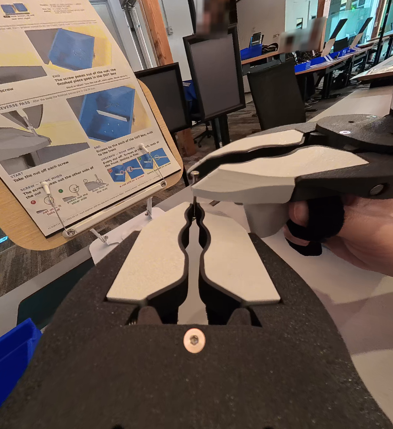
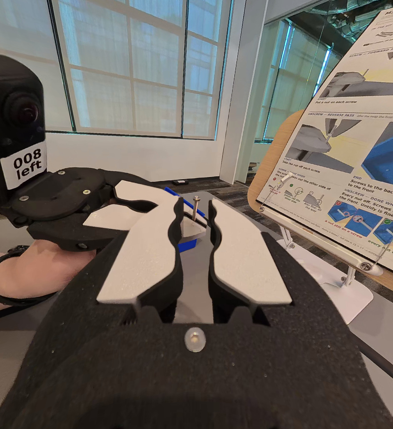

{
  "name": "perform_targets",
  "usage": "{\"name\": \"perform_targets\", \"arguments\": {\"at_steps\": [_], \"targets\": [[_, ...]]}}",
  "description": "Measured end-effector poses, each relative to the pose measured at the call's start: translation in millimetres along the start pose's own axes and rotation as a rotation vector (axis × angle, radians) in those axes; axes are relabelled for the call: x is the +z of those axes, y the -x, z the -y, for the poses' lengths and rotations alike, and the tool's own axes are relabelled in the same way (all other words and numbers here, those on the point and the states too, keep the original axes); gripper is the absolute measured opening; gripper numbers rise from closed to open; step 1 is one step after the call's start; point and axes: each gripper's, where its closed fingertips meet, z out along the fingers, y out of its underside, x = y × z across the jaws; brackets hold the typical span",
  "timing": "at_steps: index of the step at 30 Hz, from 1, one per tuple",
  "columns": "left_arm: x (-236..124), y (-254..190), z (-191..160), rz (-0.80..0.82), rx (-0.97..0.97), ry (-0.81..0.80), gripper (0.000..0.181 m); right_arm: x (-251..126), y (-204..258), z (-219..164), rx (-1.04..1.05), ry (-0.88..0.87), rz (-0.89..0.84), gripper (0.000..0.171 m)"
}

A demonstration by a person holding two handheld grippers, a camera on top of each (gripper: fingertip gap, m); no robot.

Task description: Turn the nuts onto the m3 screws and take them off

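One screw (image 2: 195, 207) stands upright, head up, its lower shank pinched at the tips of the left tool (image 1: 193, 212); a nut, if there is one, is hidden between those tips. The right tool (image 2: 194, 204) is spread, its fingers at nine and three o'clock of the shank, not touching. Closing off-centre could tilt the screw or knock it out of the pinch. The left hand (image 2: 35, 262) holds level from nine o'clock.

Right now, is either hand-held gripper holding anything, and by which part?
The left hand-held gripper pinches the screw by its lower shank, head up. The right hand-held gripper is open around the screw's upper part, gripping nothing.
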Motion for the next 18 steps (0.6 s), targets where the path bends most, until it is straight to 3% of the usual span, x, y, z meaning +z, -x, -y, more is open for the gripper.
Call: {"name": "perform_targets", "arguments": {"at_steps": [18], "targets": [[0.0, -7.1, 0.4, -0.089, -0.046, 0.007, 0.002, -1.4, 3.9, 1.8, 0.019, 0.015, 0.096, 0.005]]}}
